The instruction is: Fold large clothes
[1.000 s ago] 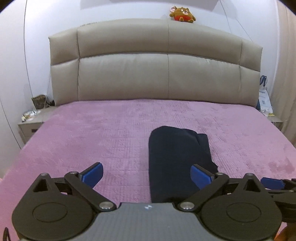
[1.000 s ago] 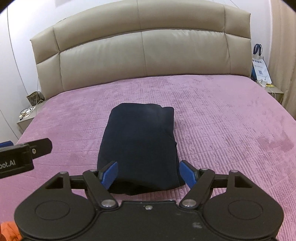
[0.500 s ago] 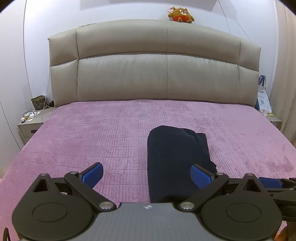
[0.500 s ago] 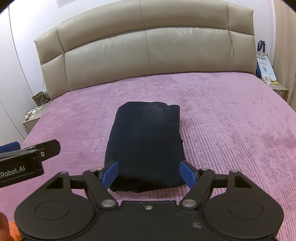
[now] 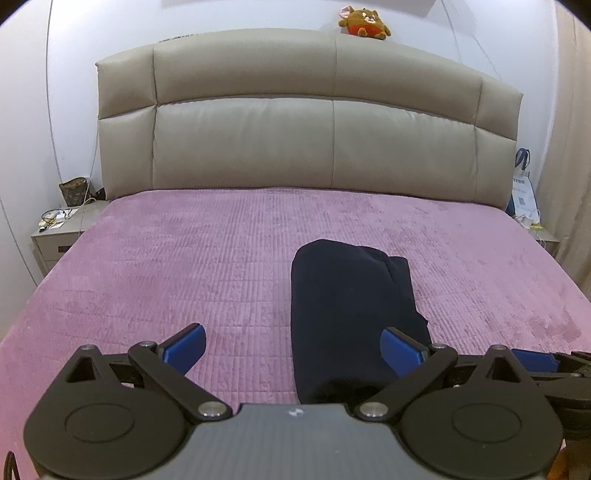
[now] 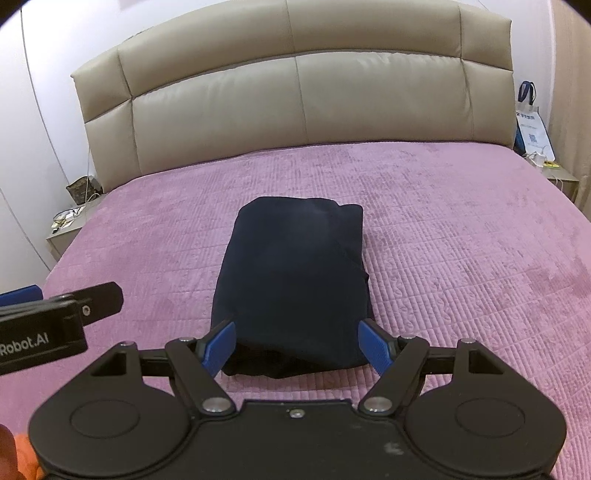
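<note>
Folded dark garment (image 6: 295, 280) ahead of both spread, empty grippers (image 5: 293, 349) (image 6: 297, 345); soft, probably light; grasp near-edge corners.

A: The folded dark navy fabric garment (image 6: 291, 273) is plain, with no print. The bed's quilted cover (image 6: 461, 236) is mauve-pink, stitched in fine ribbed rows.

B: The padded leather headboard (image 5: 314, 136) is beige. The black left claw (image 5: 293, 349) and black right claw (image 6: 299, 345) both have blue pads. The small plush toy (image 5: 364, 22) is brown with a red belly.
</note>
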